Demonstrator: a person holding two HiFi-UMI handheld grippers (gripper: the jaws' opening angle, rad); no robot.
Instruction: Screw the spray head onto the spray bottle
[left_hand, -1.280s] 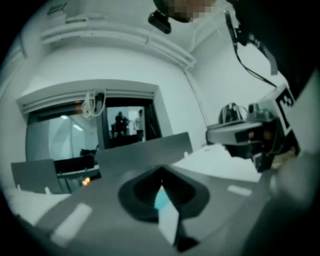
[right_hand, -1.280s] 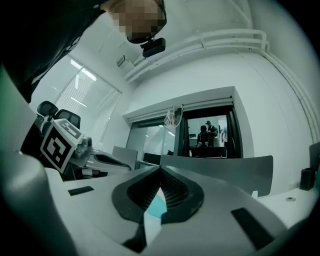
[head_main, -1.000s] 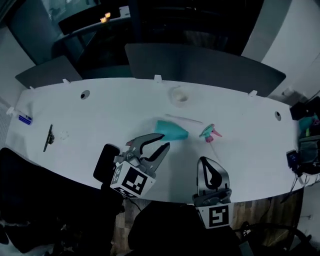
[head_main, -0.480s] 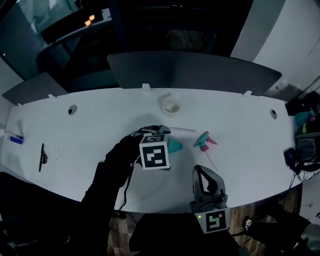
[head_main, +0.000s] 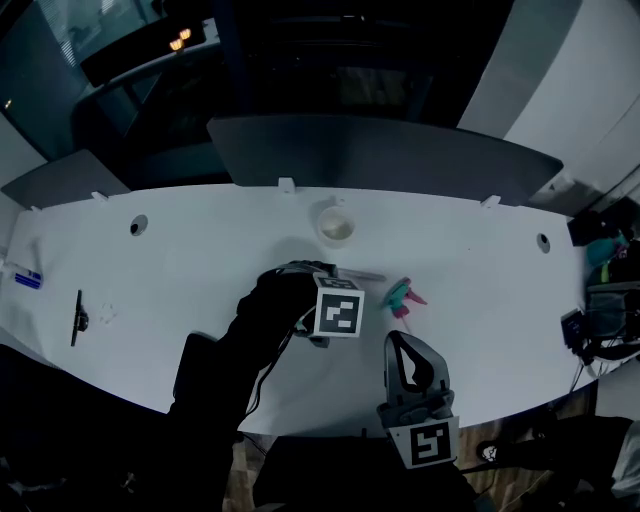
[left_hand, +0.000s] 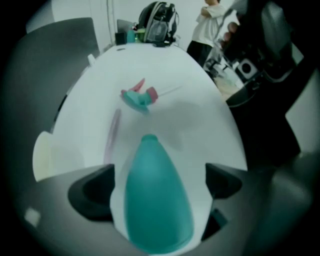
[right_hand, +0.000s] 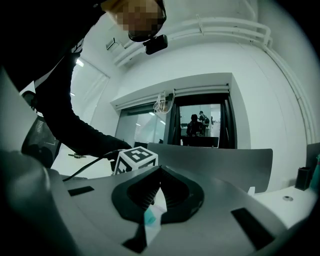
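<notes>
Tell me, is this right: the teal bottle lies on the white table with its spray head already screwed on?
No. The spray head is not screwed on: the left gripper view shows it lying loose on the white table, beyond the bare neck of the teal bottle.

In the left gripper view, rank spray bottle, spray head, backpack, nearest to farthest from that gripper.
1. Spray bottle: between the jaws of the left gripper, which have just been opening.
2. Spray head: just beyond its neck.
3. Backpack: far end of the table.
</notes>
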